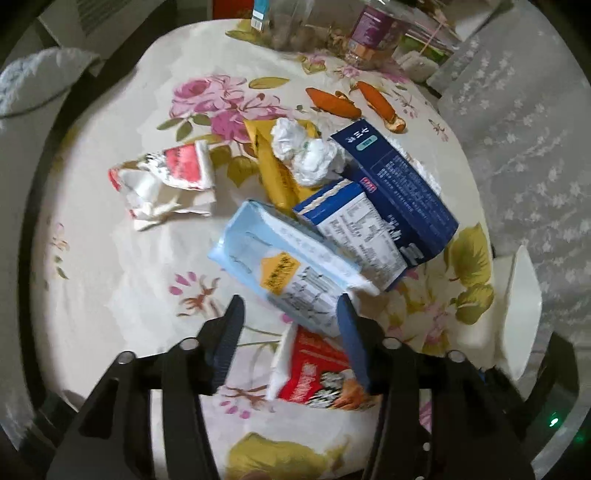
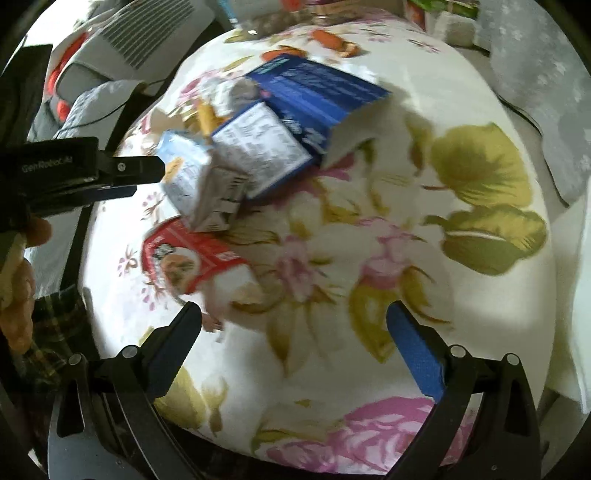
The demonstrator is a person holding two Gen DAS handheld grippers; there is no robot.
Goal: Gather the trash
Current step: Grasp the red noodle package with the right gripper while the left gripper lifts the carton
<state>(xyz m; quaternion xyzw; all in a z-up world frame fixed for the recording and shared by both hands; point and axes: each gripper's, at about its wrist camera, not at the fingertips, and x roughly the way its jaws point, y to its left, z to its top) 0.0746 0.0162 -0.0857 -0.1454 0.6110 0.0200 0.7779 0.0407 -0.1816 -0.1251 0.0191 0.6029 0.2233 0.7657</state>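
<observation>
Trash lies heaped on the floral tablecloth (image 1: 110,277): a light blue carton (image 1: 284,266), a white-and-blue carton (image 1: 354,229), a dark blue box (image 1: 399,184), crumpled tissue (image 1: 306,151), a yellow wrapper (image 1: 273,170), a red-and-white wrapper (image 1: 166,177) and a red packet (image 1: 317,373). My left gripper (image 1: 291,302) points down over the light blue carton's near end and the red packet; its jaws stand apart and the left finger touches nothing. My right gripper (image 2: 295,314) is wide open over bare cloth, with the red packet (image 2: 188,254) just beyond its left finger.
Orange peels (image 1: 332,101) lie beyond the heap. Jars and bottles (image 1: 373,33) crowd the far edge. A lace-covered chair (image 1: 517,129) and a white object (image 1: 517,306) stand to the right. The right wrist view shows a hand (image 2: 22,295) holding the left gripper (image 2: 147,181).
</observation>
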